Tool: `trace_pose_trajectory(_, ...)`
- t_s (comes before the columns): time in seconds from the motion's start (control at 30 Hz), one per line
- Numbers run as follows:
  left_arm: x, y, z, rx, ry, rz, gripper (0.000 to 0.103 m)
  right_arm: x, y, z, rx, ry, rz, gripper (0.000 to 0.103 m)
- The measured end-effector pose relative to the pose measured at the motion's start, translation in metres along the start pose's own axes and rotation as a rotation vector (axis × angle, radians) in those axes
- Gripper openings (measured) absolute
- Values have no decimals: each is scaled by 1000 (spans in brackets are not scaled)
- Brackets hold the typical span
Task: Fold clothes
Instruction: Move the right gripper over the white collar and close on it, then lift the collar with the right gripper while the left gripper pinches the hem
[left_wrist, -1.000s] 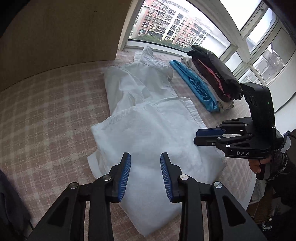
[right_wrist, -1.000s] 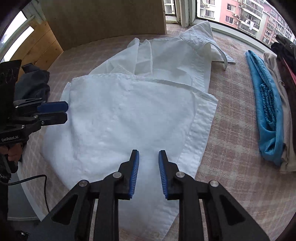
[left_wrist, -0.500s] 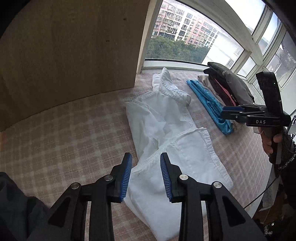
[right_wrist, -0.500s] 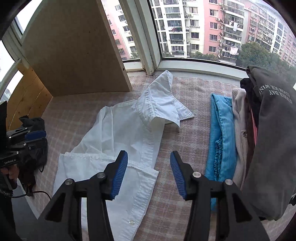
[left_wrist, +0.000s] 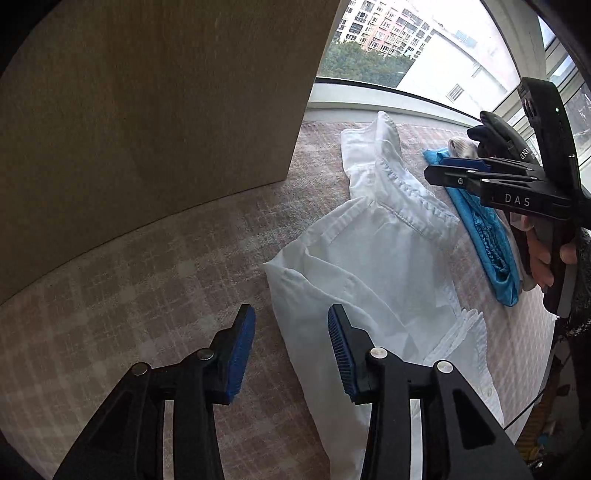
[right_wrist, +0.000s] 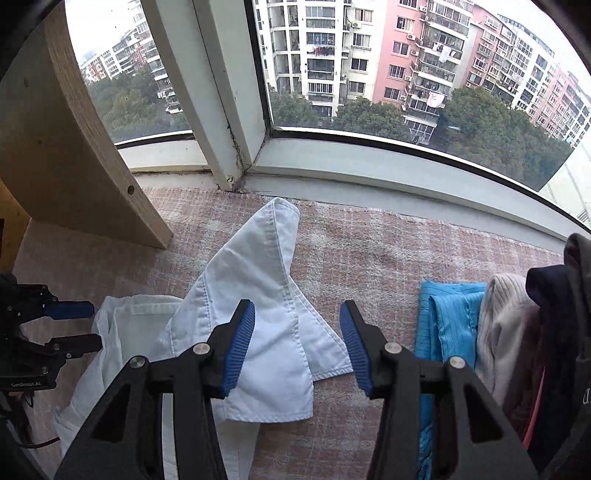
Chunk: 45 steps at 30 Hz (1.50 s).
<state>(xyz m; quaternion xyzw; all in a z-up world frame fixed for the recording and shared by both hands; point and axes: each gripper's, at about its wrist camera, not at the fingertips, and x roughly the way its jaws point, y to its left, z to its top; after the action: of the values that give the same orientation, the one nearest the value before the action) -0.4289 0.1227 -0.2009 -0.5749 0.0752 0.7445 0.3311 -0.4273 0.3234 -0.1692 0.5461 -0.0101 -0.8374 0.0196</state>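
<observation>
White shirt (left_wrist: 373, 266) lies partly folded on the checked pink surface (left_wrist: 155, 288), collar end toward the window sill (right_wrist: 369, 166). Left tool (left_wrist: 291, 347) hangs over the shirt's left shoulder edge: right finger above cloth, left finger above bare surface; jaws are opening, nothing between the pads, no contact visible. Right tool (right_wrist: 297, 334) hangs over the collar (right_wrist: 266, 280), which shows in the gap between its blue pads (right_wrist: 240, 339); jaws apart, not pressing on the fabric. Both tools point steeply down. In the left view the right tool sits above the shirt's right side, gripped by a hand (left_wrist: 543, 254); in the right view the left tool appears at the far left edge, jaws apart. Blue folded garment (right_wrist: 447, 317) and a stack of beige and dark clothes (right_wrist: 535, 332) lie right of the shirt, clear of it. Versus a second ago: both tools were over the folded lower half of the shirt with narrower gaps; they've since shifted up toward the collar end and both gaps are wider. Shirt itself looks unchanged.
</observation>
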Motion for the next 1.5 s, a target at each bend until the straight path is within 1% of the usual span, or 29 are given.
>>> trace_pose_trajectory(0.1, 16, -1, 5, 23, 9, -7, 39, 14, -4, 11, -4, 6, -12, 48)
trace_pose_trajectory(0.2, 19, -11, 2, 84, -6, 27, 40, 24, -7, 17, -21, 12, -23, 48)
trace_pose_trajectory(0.3, 21, -20, -1, 133, -6, 61, 40, 32, -6, 21, -40, 14, -10, 48)
trace_pose_trajectory(0.4, 22, -24, -4, 148, -10, 67, 40, 39, -1, 24, -61, 26, 17, 48)
trace_pose_trajectory(0.6, 23, -29, -8, 179, -19, 61, 35, 46, 3, 28, -68, 52, 93, 48)
trace_pose_trajectory(0.67, 22, -30, -10, 183, -20, 45, 29, 44, 5, 26, -81, 44, 88, 47)
trace_pose_trajectory(0.7, 22, -29, -10, 183, -20, 36, 27, 44, 6, 26, -87, 40, 85, 45)
trace_pose_trajectory(0.73, 21, -28, -8, 181, -19, 30, 24, 43, 8, 25, -91, 38, 86, 27)
trace_pose_trajectory(0.77, 21, -28, -8, 181, -19, 27, 21, 42, 8, 25, -86, 40, 102, 18)
trace_pose_trajectory(0.8, 22, -28, -8, 185, -21, 29, 19, 40, 9, 24, -83, 43, 113, 14)
trace_pose_trajectory(0.83, 21, -26, -8, 187, -24, 31, 14, 38, 10, 24, -82, 42, 112, 10)
trace_pose_trajectory(0.87, 20, -23, -8, 185, -27, 25, 10, 33, 8, 23, -73, 34, 120, 8)
trace_pose_trajectory(0.93, 19, -19, -9, 182, -35, 11, 8, 22, 6, 20, -53, 18, 137, 6)
trace_pose_trajectory(1.17, -14, -20, -15, 203, -99, -18, 6, -48, -3, 14, -13, -94, 207, 5)
trace_pose_trajectory(1.3, -44, -23, -22, 219, -141, -29, 6, -101, -4, 4, -28, -175, 225, 5)
trace_pose_trajectory(1.4, -71, -29, -36, 246, -181, -42, 6, -148, 4, -13, -62, -236, 235, 5)
trace_pose_trajectory(1.5, -94, -37, -49, 276, -204, -53, 6, -194, 9, -30, -82, -284, 247, 5)
